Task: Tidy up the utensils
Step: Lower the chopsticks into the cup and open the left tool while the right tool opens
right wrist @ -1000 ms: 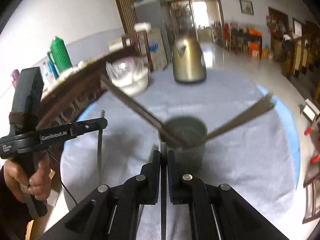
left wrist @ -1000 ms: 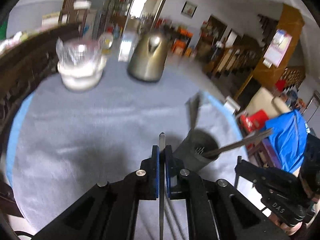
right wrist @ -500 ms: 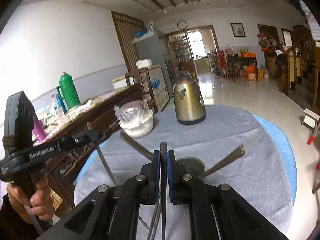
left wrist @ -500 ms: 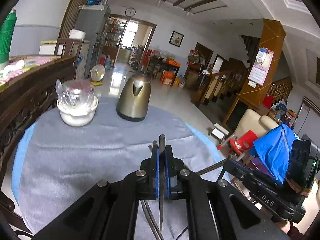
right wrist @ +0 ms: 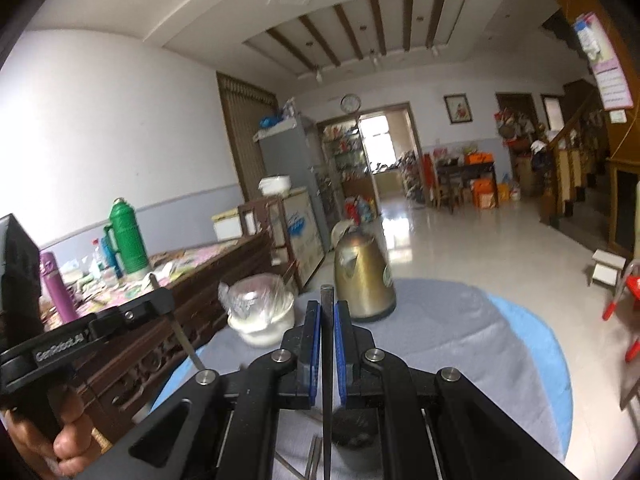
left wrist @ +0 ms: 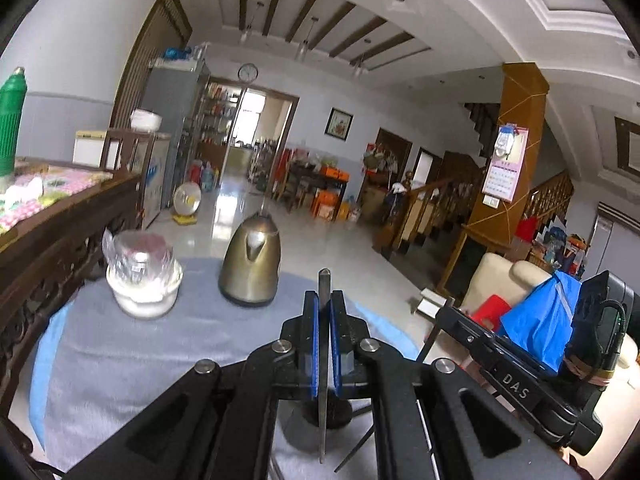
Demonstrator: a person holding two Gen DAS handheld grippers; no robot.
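My left gripper (left wrist: 324,308) is shut on a thin grey metal utensil (left wrist: 323,360) that stands upright between the blue pads, its handle tip above them. My right gripper (right wrist: 326,320) is shut on a similar dark utensil (right wrist: 327,380). A dark round utensil holder (left wrist: 324,420) sits on the grey cloth below the left gripper, mostly hidden by its body; it also shows in the right wrist view (right wrist: 352,428). The right gripper shows in the left wrist view (left wrist: 452,316), and the left gripper shows in the right wrist view (right wrist: 160,300) with its utensil hanging down.
A brass kettle (left wrist: 250,266) and a white bowl covered in plastic wrap (left wrist: 142,280) stand at the far side of the round table with a grey cloth (left wrist: 120,352). A dark carved wooden rail (left wrist: 52,248) runs along the left. Loose utensil shafts (left wrist: 356,448) lean by the holder.
Both grippers have risen and tilted upward, each still holding its utensil. The holder has dropped from the middle of the views to beneath the gripper bodies.
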